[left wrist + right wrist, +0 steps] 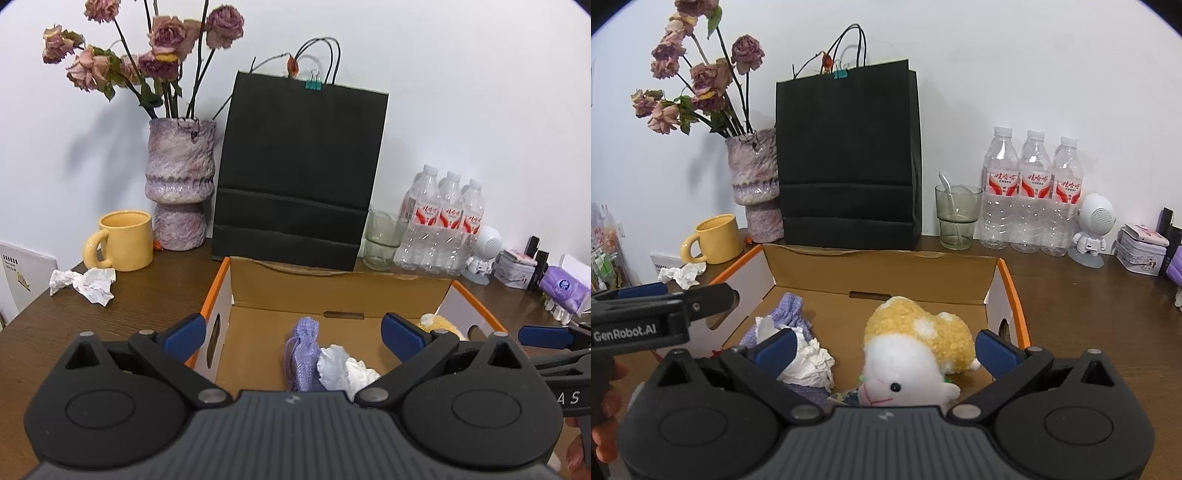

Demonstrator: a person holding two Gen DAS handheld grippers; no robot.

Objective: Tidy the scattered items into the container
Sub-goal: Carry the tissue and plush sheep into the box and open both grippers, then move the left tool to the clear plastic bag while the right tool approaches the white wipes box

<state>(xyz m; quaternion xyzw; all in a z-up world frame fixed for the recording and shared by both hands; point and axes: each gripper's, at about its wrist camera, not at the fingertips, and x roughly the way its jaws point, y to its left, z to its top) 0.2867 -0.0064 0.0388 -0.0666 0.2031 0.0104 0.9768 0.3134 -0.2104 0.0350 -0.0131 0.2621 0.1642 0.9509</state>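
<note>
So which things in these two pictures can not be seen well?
- Plush toy: left wrist view, mostly behind the left claw.
- Purple pouch: right wrist view, partly under the crumpled tissue.
- Tin's print: too small.
- Purple pack: cut by the edge.

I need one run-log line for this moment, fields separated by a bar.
left tool: open, empty | right tool: open, empty | box: plush, pouch, tissue | crumpled paper: on table
</note>
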